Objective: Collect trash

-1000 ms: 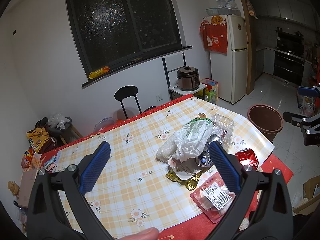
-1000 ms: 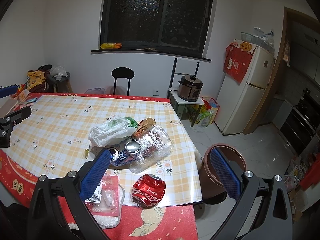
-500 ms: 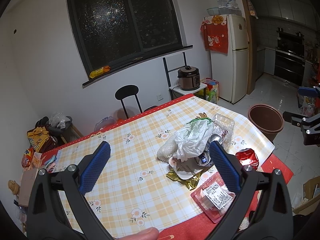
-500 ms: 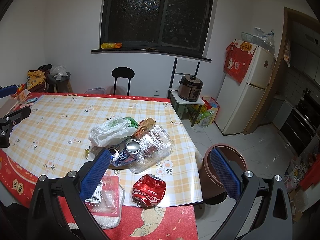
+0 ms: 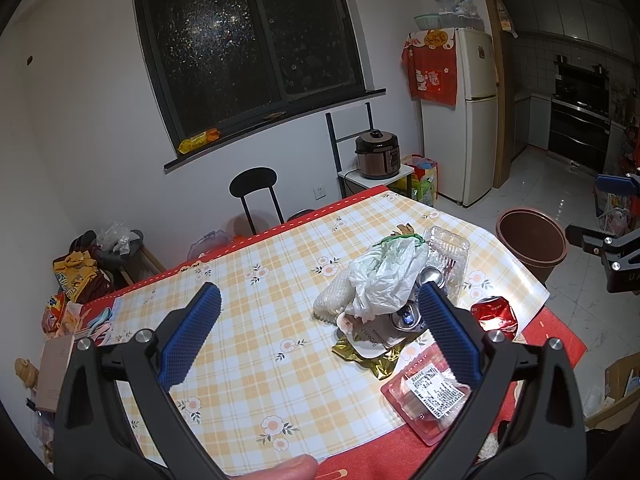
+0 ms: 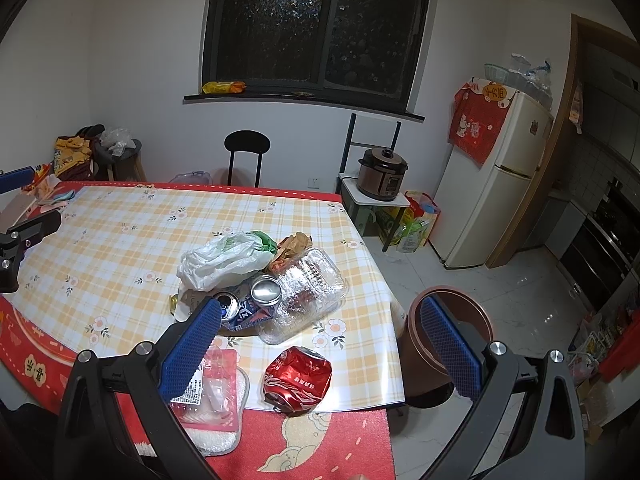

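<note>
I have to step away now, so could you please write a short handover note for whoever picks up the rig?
Left tongs: open, empty, held above the table.
Right tongs: open, empty, above the table's near corner.
Trash lies piled on the table: white plastic bag, clear plastic container, two drink cans, crushed red can near the edge, labelled pink tray on the red cloth.
Brown bin stands on the floor beside the table corner.
Done: nothing collected as far as visible. Left: everything; the red can looks nearest the bin.
</note>
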`<act>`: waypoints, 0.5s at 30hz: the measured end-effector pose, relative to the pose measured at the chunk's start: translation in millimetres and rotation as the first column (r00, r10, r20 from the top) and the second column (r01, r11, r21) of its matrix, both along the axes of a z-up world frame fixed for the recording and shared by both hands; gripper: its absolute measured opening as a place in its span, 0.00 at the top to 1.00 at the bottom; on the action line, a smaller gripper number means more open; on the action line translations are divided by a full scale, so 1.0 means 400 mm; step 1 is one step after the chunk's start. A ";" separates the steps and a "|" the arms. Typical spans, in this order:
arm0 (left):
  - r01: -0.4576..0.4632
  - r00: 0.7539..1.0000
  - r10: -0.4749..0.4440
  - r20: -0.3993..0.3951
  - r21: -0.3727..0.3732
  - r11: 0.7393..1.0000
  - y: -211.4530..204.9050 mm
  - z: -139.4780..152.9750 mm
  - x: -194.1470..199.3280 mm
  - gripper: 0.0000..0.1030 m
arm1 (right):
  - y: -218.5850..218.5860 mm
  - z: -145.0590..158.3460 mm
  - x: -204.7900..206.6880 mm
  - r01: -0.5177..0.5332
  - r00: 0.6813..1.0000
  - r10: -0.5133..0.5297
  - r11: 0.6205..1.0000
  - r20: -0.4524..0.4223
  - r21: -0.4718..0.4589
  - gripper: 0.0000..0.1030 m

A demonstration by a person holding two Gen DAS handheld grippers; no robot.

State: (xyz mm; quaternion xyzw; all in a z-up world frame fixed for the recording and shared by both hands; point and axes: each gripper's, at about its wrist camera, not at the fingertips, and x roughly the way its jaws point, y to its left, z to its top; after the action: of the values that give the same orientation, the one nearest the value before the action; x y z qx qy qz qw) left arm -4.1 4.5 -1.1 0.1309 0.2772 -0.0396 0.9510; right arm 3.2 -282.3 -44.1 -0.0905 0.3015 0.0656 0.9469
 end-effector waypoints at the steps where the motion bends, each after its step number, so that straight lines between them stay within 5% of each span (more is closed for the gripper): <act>1: 0.000 1.000 0.000 0.001 0.000 1.000 0.000 0.000 0.000 0.05 | 0.002 -0.001 0.000 -0.001 1.000 0.001 1.000 0.001 -0.001 0.04; 15: 0.000 1.000 0.000 -0.002 -0.003 1.000 0.003 -0.001 0.000 0.05 | 0.006 0.005 0.001 -0.003 1.000 0.003 1.000 -0.003 0.000 0.04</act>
State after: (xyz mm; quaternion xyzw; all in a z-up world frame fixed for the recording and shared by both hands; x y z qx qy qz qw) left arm -4.2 5.8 -1.5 0.1296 0.2778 -0.0402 0.9510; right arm 3.8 -280.1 -42.2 -0.0907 0.3028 0.0673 0.9463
